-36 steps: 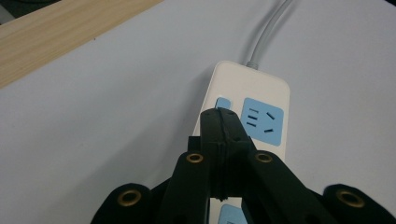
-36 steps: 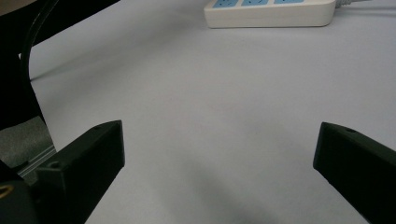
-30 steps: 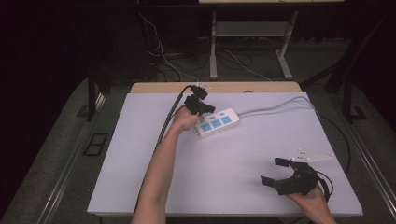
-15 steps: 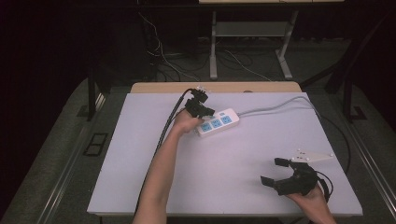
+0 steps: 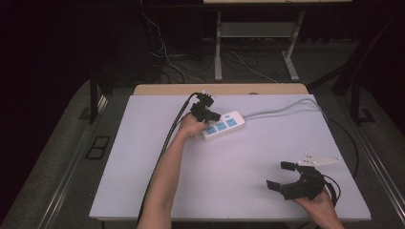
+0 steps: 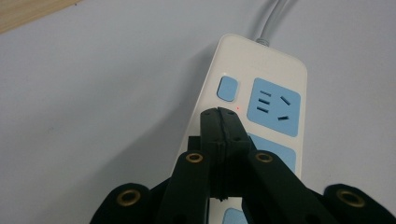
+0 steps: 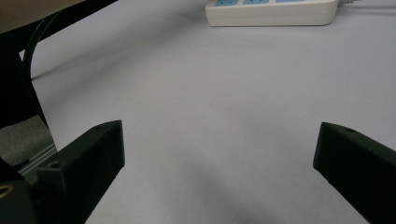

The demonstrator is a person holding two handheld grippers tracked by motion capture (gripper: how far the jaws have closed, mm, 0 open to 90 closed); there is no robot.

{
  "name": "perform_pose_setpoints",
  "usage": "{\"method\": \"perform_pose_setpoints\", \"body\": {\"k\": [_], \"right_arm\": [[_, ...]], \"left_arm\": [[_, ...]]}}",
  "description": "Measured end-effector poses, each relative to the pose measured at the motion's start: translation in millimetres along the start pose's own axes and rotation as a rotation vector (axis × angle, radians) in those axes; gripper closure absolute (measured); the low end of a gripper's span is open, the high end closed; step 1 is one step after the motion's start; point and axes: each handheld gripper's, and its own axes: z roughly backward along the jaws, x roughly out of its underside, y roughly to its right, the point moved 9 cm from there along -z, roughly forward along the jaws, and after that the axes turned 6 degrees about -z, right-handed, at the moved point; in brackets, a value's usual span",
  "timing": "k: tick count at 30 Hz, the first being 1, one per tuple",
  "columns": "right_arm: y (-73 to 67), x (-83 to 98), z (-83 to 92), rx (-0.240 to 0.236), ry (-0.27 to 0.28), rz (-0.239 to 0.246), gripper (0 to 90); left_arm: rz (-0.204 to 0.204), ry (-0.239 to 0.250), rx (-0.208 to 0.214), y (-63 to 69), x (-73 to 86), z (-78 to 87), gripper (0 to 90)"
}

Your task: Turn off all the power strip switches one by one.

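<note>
A white power strip (image 5: 223,126) with blue sockets lies at the back middle of the white table (image 5: 248,157). My left gripper (image 5: 211,116) is shut with nothing between its jaws, its tips right over the strip's left end. In the left gripper view the closed tips (image 6: 219,117) sit just short of the blue switch (image 6: 227,88), on the white power strip (image 6: 261,53). My right gripper (image 5: 282,175) stands open near the front right, holding nothing. The right gripper view has its jaws (image 7: 219,149) wide apart above bare table, with the power strip (image 7: 271,16) far ahead.
The strip's grey cable (image 5: 286,106) runs right and off the table's far right side. A black cable (image 5: 165,143) trails along the left forearm. A wooden edge (image 5: 219,89) borders the back. Wires and a metal frame (image 5: 218,47) are on the floor behind.
</note>
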Motion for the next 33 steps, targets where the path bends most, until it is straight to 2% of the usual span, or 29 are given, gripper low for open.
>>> {"method": "perform_pose_setpoints", "body": {"k": [11,16,19,21,28,33], "right_arm": [[-0.6,0.3,-0.3,-0.002,-0.002,0.002,1.8],[-0.8,0.4,-0.7,-0.003,-0.004,0.004,1.8],[-1.1,0.5,-0.8,-0.004,-0.004,0.006,1.8],[-1.3,0.7,-0.9,-0.004,-0.007,0.007,1.8],[-2.1,1.1,-1.6,-0.005,-0.01,0.008,1.8],[-2.3,0.8,-1.5,-0.004,-0.007,0.01,1.8]], "left_arm": [[0.028,0.008,0.015,-2.9,1.0,0.7,89.2],[0.027,0.007,0.015,-2.9,1.0,0.6,89.3],[0.071,0.002,0.031,-4.3,0.8,0.6,89.3],[0.084,0.003,0.04,-5.1,1.2,0.6,89.4],[0.093,-0.01,0.034,-4.9,1.1,-0.1,89.6],[0.073,-0.017,0.016,-3.9,1.3,-0.4,89.6]]}}
